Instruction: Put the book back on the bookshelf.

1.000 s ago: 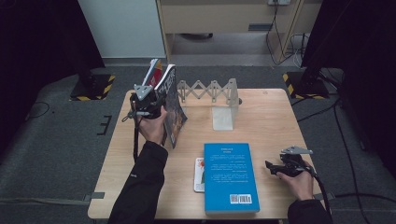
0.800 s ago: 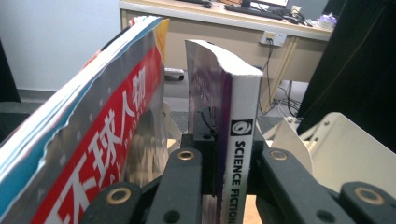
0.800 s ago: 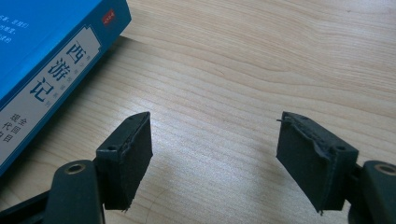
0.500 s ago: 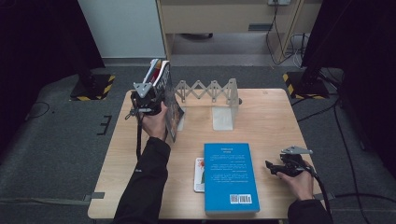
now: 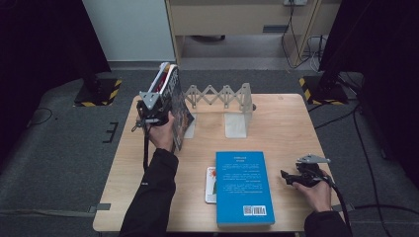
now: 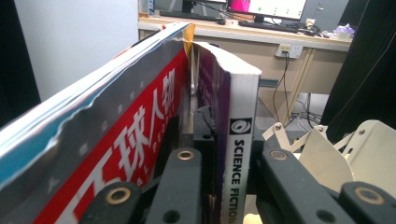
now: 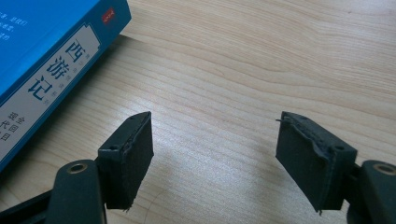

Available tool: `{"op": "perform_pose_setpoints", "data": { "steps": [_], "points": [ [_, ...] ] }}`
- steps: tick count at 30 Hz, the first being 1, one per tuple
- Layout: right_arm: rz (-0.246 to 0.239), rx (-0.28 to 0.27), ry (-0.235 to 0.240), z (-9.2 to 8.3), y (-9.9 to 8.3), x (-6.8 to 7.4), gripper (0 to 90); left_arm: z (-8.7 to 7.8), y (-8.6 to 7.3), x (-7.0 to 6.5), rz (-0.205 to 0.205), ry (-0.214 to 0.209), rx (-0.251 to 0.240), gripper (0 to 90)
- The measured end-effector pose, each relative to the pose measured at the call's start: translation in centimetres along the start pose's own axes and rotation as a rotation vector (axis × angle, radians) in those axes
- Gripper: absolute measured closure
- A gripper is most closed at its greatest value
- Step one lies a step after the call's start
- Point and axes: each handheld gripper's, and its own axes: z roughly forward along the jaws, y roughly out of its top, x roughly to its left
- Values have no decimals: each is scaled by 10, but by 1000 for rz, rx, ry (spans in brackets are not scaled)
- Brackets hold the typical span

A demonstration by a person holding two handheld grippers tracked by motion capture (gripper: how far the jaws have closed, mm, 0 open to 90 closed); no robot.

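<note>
Two books (image 5: 174,106) stand upright, clamped in the left gripper (image 5: 154,109), just left of the rack (image 5: 220,96); the right gripper (image 5: 296,177) rests open.

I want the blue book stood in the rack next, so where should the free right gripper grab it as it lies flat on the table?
Probably at its long right edge, coming in level from the right. The blue book lies flat, that edge facing the open right gripper with bare table between, while a thin white booklet is tucked under its left side.
</note>
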Motion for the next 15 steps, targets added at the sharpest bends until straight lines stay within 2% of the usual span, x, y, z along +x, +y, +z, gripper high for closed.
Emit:
{"op": "perform_pose_setpoints", "data": {
  "steps": [6, 11, 15],
  "points": [
    [-7, 3, 3, 0, 0, 0, 271, -6, -9, 3, 10, -11, -10, 814],
    [-3, 3, 2, 0, 0, 0, 271, -12, -15, 8, -19, -44, 24, 809],
    [-8, 2, 3, 0, 0, 0, 270, -15, -15, 9, -21, -57, 55, 806]
  ]
}}
